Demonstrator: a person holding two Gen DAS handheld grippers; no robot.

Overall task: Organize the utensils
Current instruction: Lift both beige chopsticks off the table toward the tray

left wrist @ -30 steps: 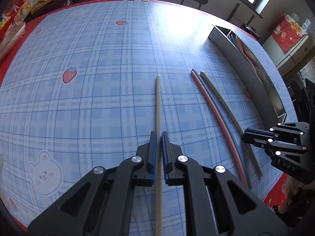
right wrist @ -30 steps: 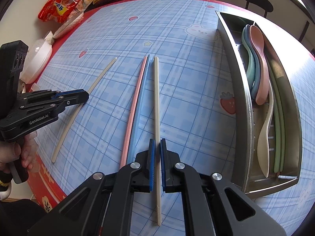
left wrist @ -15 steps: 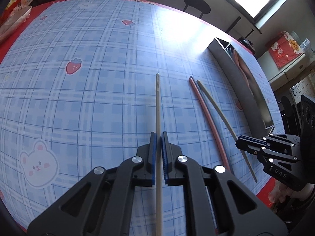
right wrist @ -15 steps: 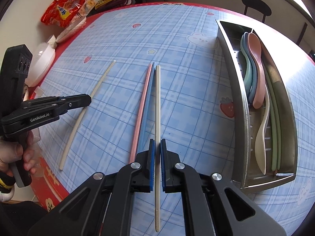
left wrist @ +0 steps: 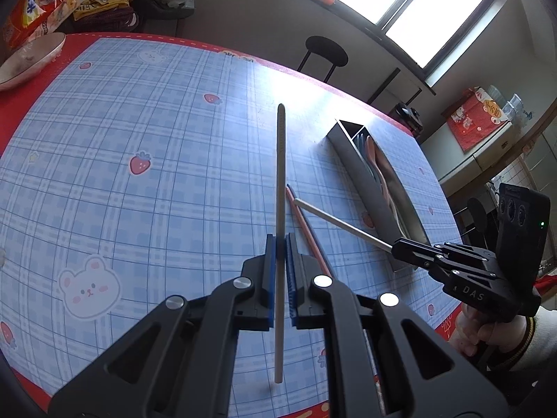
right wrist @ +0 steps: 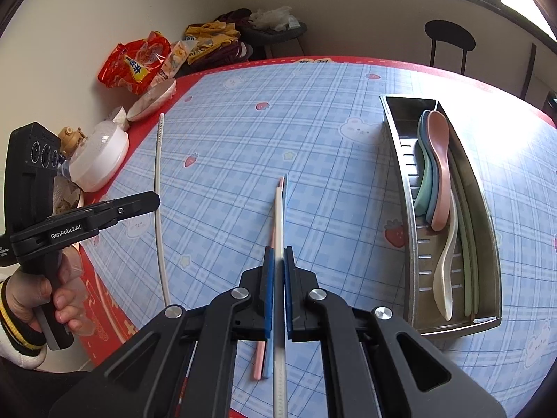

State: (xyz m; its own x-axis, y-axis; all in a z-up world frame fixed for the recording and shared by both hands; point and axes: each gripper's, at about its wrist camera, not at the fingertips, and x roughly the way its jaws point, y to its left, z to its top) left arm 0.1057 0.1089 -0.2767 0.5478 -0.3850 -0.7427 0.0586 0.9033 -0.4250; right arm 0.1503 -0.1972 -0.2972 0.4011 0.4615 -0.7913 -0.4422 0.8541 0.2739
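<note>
My left gripper (left wrist: 278, 244) is shut on a cream chopstick (left wrist: 280, 174) and holds it lifted above the table. My right gripper (right wrist: 277, 254) is shut on a second cream chopstick (right wrist: 277, 216), also lifted. A pink chopstick (right wrist: 258, 358) and a blue chopstick (right wrist: 268, 358) lie side by side on the tablecloth under the right gripper. The steel utensil tray (right wrist: 410, 188) at the right holds a pink spoon (right wrist: 439, 160), other spoons and green chopsticks. The right gripper (left wrist: 400, 245) with its chopstick shows in the left wrist view; the left gripper (right wrist: 153, 202) shows in the right wrist view.
A blue plaid tablecloth (left wrist: 139, 122) with a red border covers the table. Snack bags (right wrist: 135, 62), a white bowl (right wrist: 153, 101) and a lidded container (right wrist: 99, 155) stand at the table's far left edge. A black stool (right wrist: 449, 41) stands beyond the table.
Both grippers have risen from the table, each lifting its cream chopstick. The pink and blue chopsticks stayed on the cloth.
</note>
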